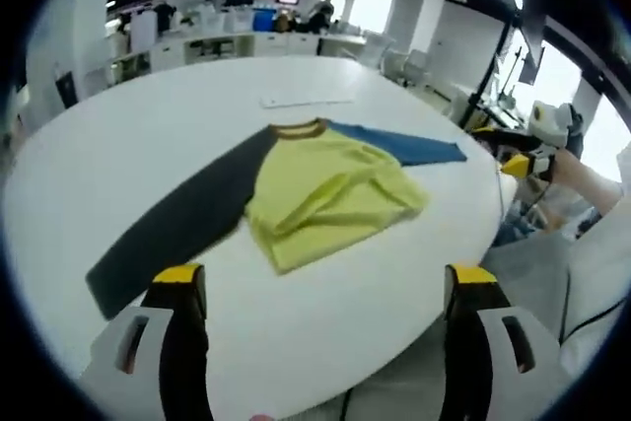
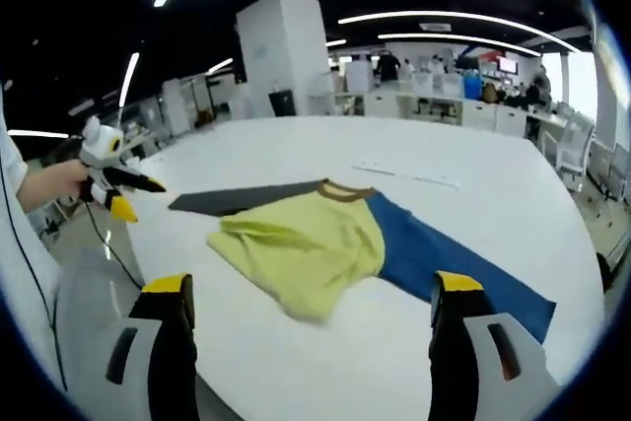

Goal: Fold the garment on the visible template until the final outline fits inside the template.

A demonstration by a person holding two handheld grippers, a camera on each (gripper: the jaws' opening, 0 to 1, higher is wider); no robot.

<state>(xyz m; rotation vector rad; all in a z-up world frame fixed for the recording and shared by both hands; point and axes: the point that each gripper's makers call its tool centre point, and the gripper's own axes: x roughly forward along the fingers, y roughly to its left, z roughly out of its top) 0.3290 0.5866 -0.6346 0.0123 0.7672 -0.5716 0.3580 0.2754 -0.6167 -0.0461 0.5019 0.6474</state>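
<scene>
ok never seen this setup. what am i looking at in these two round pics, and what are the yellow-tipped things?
No robot arm here: a person holds a two-jaw gripper in each hand, and each gripper carries a fisheye camera looking forward along its own jaws. One picture is the left gripper view, the other the right gripper view.

The yellow-tipped prongs at the bottom of each picture are that gripper's own jaws. The left gripper and the right gripper both stand open and hold nothing.

On the white round table lies a shirt with a yellow body, one dark sleeve and one blue sleeve, the body bunched up rather than flat. Beyond it lies a thin white strip; I can't tell what it is.

Each view also catches the other gripper at the table's edge, in the person's hand.
</scene>
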